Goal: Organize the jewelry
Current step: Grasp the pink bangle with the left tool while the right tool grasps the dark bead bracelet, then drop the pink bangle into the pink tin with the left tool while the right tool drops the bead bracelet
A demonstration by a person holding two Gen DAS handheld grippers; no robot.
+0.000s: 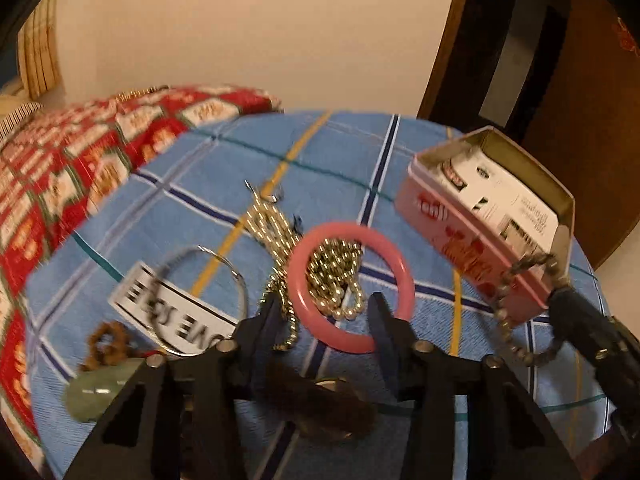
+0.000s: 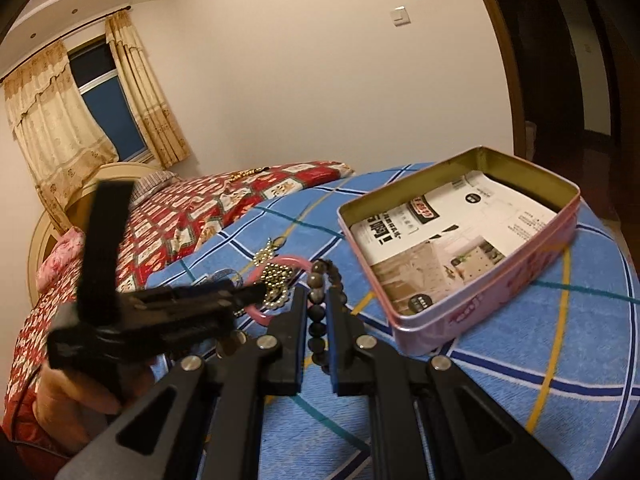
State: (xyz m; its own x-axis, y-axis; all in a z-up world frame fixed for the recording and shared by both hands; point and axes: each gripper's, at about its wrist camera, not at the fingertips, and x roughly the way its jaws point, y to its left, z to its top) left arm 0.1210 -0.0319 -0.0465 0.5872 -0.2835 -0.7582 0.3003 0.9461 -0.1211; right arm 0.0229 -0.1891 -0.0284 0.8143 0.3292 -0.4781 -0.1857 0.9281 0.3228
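My right gripper (image 2: pixel 318 320) is pinched shut on a loop of dark round-bead bracelet (image 2: pixel 320 300), lifted just in front of the open pink rectangular tin (image 2: pixel 480 296), which sits on the blue checked bedspread (image 2: pixel 580 344) with a printed paper sheet lining its floor. From the left wrist view the bracelet hangs slack beside the tin's near corner. It looks light and limp; a strung loop like this will swing and drape, so I judge the hold on a couple of beads at the top is right, and it should go in by lowering, not dropping.

My left gripper (image 1: pixel 324 316) is partly spread, its fingers straddling the near rim of the smooth pink ring bangle (image 1: pixel 396 256); I cannot tell whether the pads press it. The bangle lies flat on the bedspread, its opening facing up, so it has no long axis to speak of. It is rigid and probably slippery, best taken across the rim. A heap of silver ball chain (image 1: pixel 332 276) lies inside and under it and could snag.
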